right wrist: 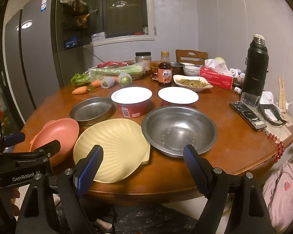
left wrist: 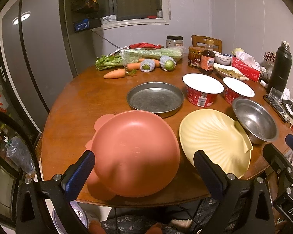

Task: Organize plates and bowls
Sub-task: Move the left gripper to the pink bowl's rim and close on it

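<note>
Two grippers hung at the near edge of a round wooden table (right wrist: 234, 146), each with its blue-padded jaws spread wide and nothing between them. The left gripper (left wrist: 144, 173) was poised over the near side of a pink bowl (left wrist: 134, 152), its fingers either side of the bowl but apart from it as far as I could see. The right gripper (right wrist: 143, 167) hovered in front of the gap between a pale yellow shell-shaped plate (right wrist: 111, 146) and a steel bowl (right wrist: 178, 129), gripping neither.

Those three dishes stood in a row along the table's near edge: pink bowl on the left, shell plate in the middle, steel bowl on the right. The plate's edge looked to touch or slip just under the steel bowl's rim; I could not tell which. Behind them sat a shallow round metal pan (right wrist: 91, 110) and two red paper tubs (right wrist: 131, 103) with white insides, side by side.

Farther back lay carrots (right wrist: 80, 90), celery in a bag (right wrist: 117, 71), a sauce bottle (right wrist: 164, 70), a dish of green food (right wrist: 191, 82) and a red tissue box (right wrist: 216, 78). A black flask (right wrist: 255, 68) stood upright at the far right.
</note>
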The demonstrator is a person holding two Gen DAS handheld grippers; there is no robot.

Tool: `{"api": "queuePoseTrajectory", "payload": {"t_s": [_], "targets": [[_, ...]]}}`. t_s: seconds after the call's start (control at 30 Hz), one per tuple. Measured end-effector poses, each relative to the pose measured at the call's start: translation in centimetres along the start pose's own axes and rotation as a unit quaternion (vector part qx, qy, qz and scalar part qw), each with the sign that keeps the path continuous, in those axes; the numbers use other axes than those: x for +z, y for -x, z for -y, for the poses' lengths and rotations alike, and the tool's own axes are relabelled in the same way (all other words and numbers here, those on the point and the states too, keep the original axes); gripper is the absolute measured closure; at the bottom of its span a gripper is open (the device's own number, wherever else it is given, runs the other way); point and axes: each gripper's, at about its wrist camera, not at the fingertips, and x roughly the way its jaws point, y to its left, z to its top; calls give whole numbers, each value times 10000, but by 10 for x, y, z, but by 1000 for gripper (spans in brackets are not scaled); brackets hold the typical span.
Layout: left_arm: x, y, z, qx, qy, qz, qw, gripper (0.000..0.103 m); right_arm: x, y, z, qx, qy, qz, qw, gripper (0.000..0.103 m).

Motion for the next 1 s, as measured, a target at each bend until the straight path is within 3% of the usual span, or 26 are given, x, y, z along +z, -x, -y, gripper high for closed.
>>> {"api": "queuePoseTrajectory", "payload": {"t_s": [0.23,0.47,0.73,1.0], "targets": [[4,7,-28,53,310,60,9995,1,7,2,-7,191,114,90,9997,18],[-1,7,-60,164,575,-76,9982,1,31,-2,-32,762,496,145,9958,18],[-20,3,-94,107,849,-454,9953,1,53,-38,-75,1442,1107,-326,9828,18],[-28,-16,-95,-111,1048,-825,9910,2,59,-82,-118,1768,1680,-787,9666,18]]}}
